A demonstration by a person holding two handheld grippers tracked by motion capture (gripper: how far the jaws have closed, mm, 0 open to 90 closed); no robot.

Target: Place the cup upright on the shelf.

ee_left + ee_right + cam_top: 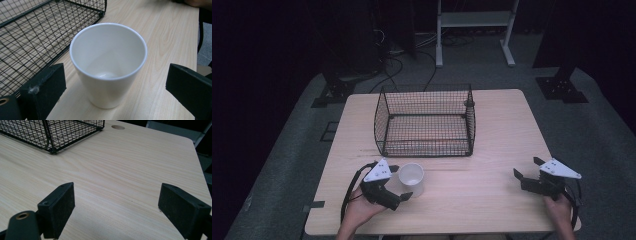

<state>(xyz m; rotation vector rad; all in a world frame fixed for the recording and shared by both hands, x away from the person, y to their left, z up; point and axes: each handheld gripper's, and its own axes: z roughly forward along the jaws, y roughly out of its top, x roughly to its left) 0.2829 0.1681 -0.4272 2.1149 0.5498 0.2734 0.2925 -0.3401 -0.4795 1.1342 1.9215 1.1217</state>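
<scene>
Left gripper (398, 182) gapes wide around a smooth, tapered white cup (411, 178) — untouched; right gripper (526, 173) equally wide, empty.

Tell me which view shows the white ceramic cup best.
The left gripper view: the white ceramic cup sits close between the open claw's jaws, its empty inside visible. The high view shows it small, by the left claw.

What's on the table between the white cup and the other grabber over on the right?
Nothing. In the high view, only bare wooden table lies between the white cup and the right gripper. The wire basket sits farther back.
</scene>
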